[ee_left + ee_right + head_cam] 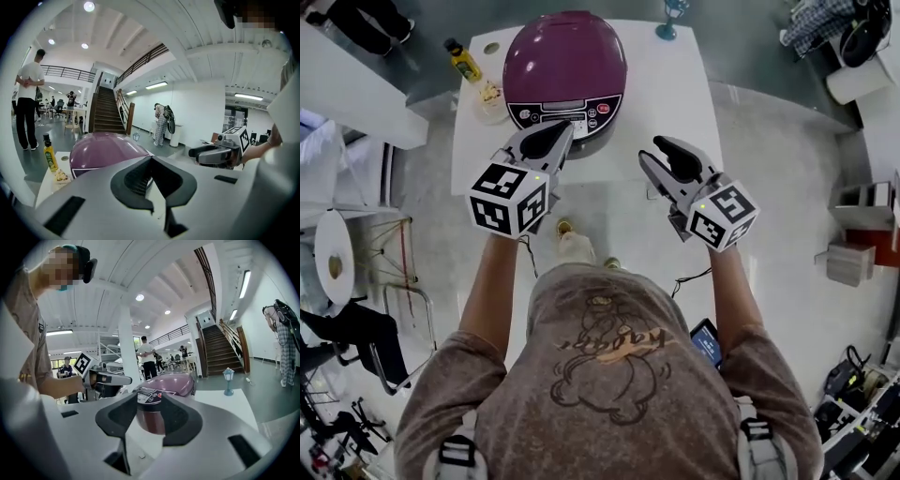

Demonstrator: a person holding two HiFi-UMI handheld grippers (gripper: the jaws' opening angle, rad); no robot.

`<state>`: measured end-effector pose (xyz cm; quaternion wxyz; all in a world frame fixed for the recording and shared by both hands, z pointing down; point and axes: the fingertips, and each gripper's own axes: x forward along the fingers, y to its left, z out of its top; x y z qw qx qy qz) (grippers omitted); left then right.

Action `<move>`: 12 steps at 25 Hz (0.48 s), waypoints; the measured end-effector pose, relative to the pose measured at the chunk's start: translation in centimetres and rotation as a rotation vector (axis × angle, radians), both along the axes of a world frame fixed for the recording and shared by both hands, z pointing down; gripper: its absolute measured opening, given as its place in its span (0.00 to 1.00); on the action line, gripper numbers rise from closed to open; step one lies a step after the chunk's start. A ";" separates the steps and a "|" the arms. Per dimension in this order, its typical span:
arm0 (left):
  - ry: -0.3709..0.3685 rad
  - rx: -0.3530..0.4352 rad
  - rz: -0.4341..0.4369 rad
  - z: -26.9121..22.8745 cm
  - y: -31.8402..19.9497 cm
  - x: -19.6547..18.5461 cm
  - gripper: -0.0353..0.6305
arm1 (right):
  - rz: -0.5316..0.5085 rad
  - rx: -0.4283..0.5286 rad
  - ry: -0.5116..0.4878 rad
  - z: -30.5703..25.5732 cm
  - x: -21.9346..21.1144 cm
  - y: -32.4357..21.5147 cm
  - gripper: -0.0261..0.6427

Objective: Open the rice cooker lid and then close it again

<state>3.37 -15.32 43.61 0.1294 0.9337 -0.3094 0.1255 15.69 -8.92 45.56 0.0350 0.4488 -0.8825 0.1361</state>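
Two grippers reach out from the person [609, 375] over the near edge of the white surface [675, 84]. The left gripper [564, 128] has its fingers [131, 180] clenched tip to tip on nothing. It sits just before the control panel [581, 111] of the rice cooker [565, 70]; whether it touches cannot be told. The right gripper [662, 146] has its fingers [117, 418] released and empty, with the cooker seen through the gap but apart from them. The purple cooker stands on the surface with its domed lid [553, 42] down. Left of it is a yellow oil bottle [464, 61]. At the far right edge stands a small blue lantern [670, 19].
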 end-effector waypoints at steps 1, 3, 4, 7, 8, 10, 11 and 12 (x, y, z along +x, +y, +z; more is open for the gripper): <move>0.003 0.007 -0.007 -0.1 1.0 -0.1 0.08 | -0.004 0.004 0.001 0.0 0.0 0.9 0.27; 0.005 0.030 -0.021 -0.5 3.0 -0.4 0.08 | -0.007 0.015 0.001 0.0 -0.1 2.4 0.27; 0.006 0.047 -0.029 -0.7 3.9 -0.6 0.08 | -0.006 0.020 0.002 0.0 -0.1 3.1 0.27; 0.025 0.094 -0.051 -1.3 6.4 -1.5 0.08 | -0.008 0.035 0.010 0.1 -0.5 5.1 0.27; 0.035 0.105 -0.061 -1.5 7.2 -1.9 0.08 | -0.012 0.041 0.013 0.1 -0.7 5.8 0.26; 0.053 0.122 -0.084 -1.6 8.8 -2.7 0.08 | -0.020 0.055 0.015 0.1 -1.3 7.2 0.24; 0.059 0.129 -0.095 -1.6 9.6 -3.0 0.08 | -0.024 0.062 0.013 0.1 -1.6 7.8 0.23; 0.062 0.136 -0.106 -1.5 10.2 -3.4 0.08 | -0.028 0.067 0.008 0.1 -1.9 8.4 0.22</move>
